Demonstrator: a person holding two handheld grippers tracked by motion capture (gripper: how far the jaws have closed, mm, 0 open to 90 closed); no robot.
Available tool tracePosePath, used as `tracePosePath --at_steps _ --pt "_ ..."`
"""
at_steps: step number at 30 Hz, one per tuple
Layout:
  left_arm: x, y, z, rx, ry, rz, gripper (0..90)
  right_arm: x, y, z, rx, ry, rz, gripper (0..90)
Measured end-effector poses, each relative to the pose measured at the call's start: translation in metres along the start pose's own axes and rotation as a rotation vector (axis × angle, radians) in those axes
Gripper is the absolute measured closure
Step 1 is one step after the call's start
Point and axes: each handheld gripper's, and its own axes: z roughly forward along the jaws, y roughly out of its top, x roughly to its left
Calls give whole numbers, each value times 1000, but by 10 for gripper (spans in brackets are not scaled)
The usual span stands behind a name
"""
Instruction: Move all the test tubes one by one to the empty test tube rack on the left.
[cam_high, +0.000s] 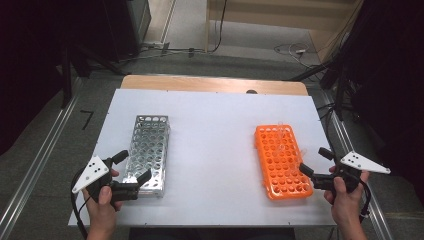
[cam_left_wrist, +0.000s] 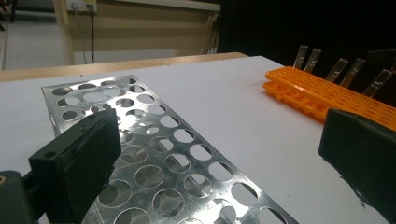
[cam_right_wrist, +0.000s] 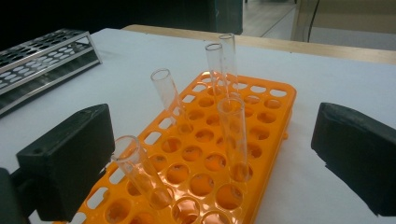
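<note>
An empty silver metal tube rack (cam_high: 149, 150) lies on the left of the white table top (cam_high: 212, 125). An orange plastic rack (cam_high: 281, 160) on the right holds several clear glass test tubes (cam_right_wrist: 232, 135), some leaning. My left gripper (cam_high: 134, 165) is open at the metal rack's near end, one jaw over its corner, nothing between the jaws. In the left gripper view, that gripper (cam_left_wrist: 219, 158) looks across the metal rack (cam_left_wrist: 154, 154) towards the orange rack (cam_left_wrist: 327, 93). My right gripper (cam_high: 314, 160) stands open by the orange rack's near right corner. In the right gripper view, its jaws (cam_right_wrist: 212, 156) flank the orange rack (cam_right_wrist: 266, 116) without touching a tube.
The white sheet covers a wooden table whose far edge (cam_high: 215, 82) shows bare. Metal rails (cam_high: 40, 160) run along the floor on both sides. Cables (cam_high: 295, 50) lie on the floor beyond the table. Bare white surface lies between the two racks.
</note>
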Motion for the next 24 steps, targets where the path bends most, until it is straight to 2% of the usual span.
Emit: tracePosePath --at_steps 10,11,14,17,18,20,24 --pt "-2 1 -3 -1 0 7 0 -1 2 -1 23 3 16 85" --pt "-3 1 -3 0 -2 6 0 -3 2 -1 28 3 27 134" --pt "-4 1 -1 4 -9 7 0 -7 0 -2 37 10 36 198" --pt "-5 1 -1 8 -14 9 0 -8 -2 0 58 7 30 219" --pt "-5 1 0 8 -16 9 0 -11 -5 3 71 11 46 258" --pt "-6 1 0 8 -17 10 0 -13 -7 6 95 -2 55 295" --pt "-6 1 1 12 -18 13 0 -16 -13 14 135 -35 67 450"
